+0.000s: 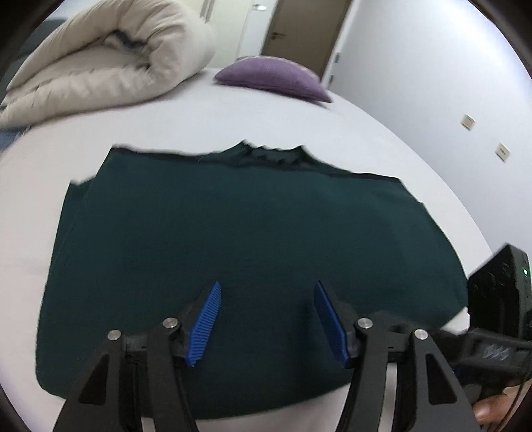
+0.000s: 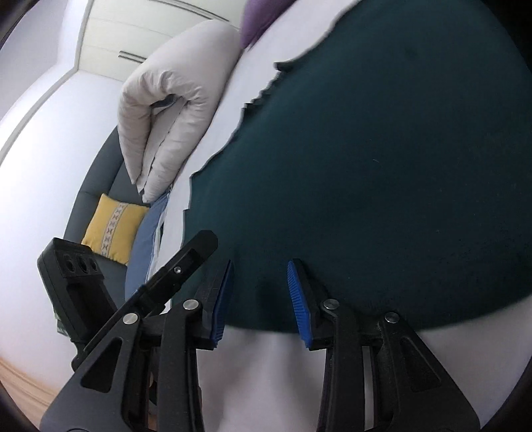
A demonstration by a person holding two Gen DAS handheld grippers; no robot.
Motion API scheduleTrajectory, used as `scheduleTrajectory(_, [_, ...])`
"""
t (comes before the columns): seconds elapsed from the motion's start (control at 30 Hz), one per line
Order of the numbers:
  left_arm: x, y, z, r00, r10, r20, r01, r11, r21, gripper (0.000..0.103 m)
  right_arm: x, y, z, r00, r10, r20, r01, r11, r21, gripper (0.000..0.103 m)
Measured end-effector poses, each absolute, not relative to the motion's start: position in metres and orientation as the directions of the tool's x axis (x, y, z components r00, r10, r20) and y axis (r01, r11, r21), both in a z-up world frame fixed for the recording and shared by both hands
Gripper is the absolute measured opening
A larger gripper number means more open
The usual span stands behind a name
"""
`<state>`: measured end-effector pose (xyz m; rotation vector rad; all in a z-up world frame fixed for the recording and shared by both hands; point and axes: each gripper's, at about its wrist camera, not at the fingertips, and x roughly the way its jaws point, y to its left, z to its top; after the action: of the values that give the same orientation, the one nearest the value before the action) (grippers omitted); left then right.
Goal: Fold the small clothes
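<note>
A dark green garment [image 1: 239, 239] lies flat on the white bed [image 1: 206, 116], with its ribbed collar at the far edge. My left gripper [image 1: 267, 287] hovers over the garment's near part. It is open, and only flat cloth shows between its blue pads [image 1: 206, 319]. In the right wrist view the same garment [image 2: 382, 172] fills the upper right. My right gripper [image 2: 260, 264] stands open at the garment's near hem, with the gap between its pads narrower. No cloth is pinched in either one.
A rolled cream duvet [image 1: 109, 63] and a purple pillow [image 1: 272, 78] lie at the far side of the bed. A brown door [image 1: 306, 30] stands beyond. A yellow cushion [image 2: 113, 229] rests on a grey sofa beside the bed. The right tool's black housing [image 1: 498, 289] sits close at the right.
</note>
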<state>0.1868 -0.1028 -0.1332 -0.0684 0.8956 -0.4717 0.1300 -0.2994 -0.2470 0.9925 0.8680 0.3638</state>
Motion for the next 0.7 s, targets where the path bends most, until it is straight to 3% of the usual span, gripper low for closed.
scheduleTrajectory(0.27, [0.194, -0.041, -0.144, 0.522, -0.499, -0.692, 0.319, 0.866, -0.384, 0.057, 0.084, -0.397, -0.257, 0.739, 0.549, -0.391, 0.177, 0.402, 0.898, 0.032])
scheduleTrajectory(0.7, [0.193, 0.043, -0.145, 0.559, -0.525, -0.642, 0.213, 0.839, -0.5, 0.059, 0.052, -0.49, -0.228, 0.827, 0.369, -0.425, 0.269, 0.404, 0.874, 0.032])
